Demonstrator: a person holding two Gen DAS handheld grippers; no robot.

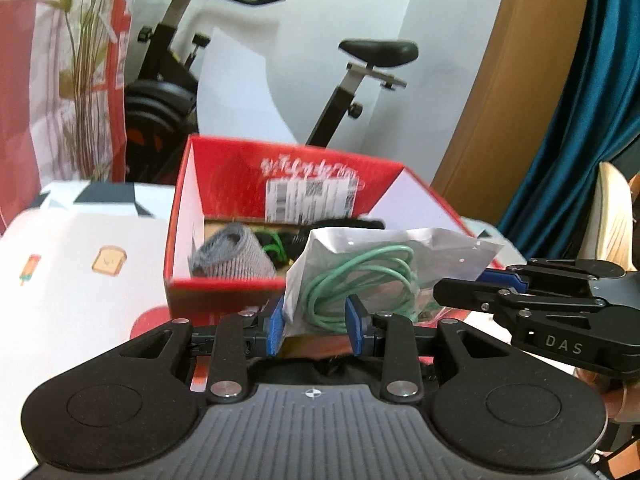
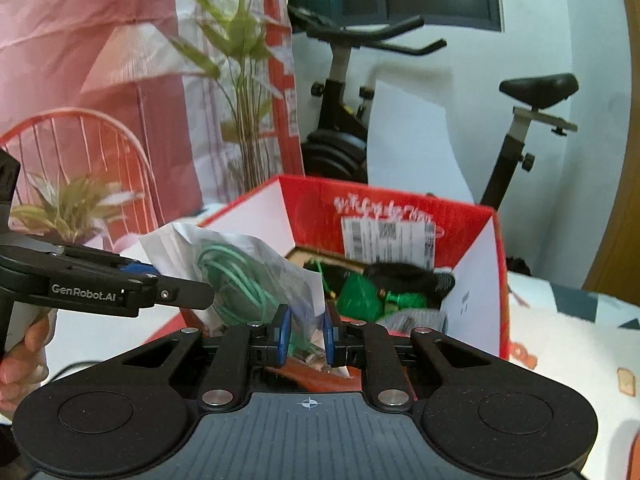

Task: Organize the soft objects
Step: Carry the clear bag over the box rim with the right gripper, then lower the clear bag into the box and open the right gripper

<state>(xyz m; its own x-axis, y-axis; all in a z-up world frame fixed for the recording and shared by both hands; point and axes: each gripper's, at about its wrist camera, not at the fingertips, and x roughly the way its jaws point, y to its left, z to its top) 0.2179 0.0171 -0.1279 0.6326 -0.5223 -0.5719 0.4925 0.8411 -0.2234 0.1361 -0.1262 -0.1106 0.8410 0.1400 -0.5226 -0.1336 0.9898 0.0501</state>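
A clear plastic bag (image 1: pixel 380 256) with a coiled green cable inside hangs in front of an open red box (image 1: pixel 180 200). My left gripper (image 1: pixel 316 326) is shut on the bag's lower part, its blue pads pressing both sides. My right gripper (image 2: pixel 307 334) is shut on another corner of the same bag (image 2: pixel 248 264). Each gripper shows in the other's view: the right gripper (image 1: pixel 496 280) comes in from the right, the left gripper (image 2: pixel 136 269) from the left. Inside the red box (image 2: pixel 496 240) lie a grey knitted cloth (image 1: pixel 232 256), a black soft item (image 2: pixel 408 274) and a shiny green item (image 2: pixel 360 292).
The box stands on a white tablecloth (image 1: pixel 80 280) with small printed pictures. Behind it are an exercise bike (image 1: pixel 360 72), a tall plant (image 2: pixel 240 80) and a red wire chair (image 2: pixel 80 140). A teal curtain (image 1: pixel 580 100) hangs at the right.
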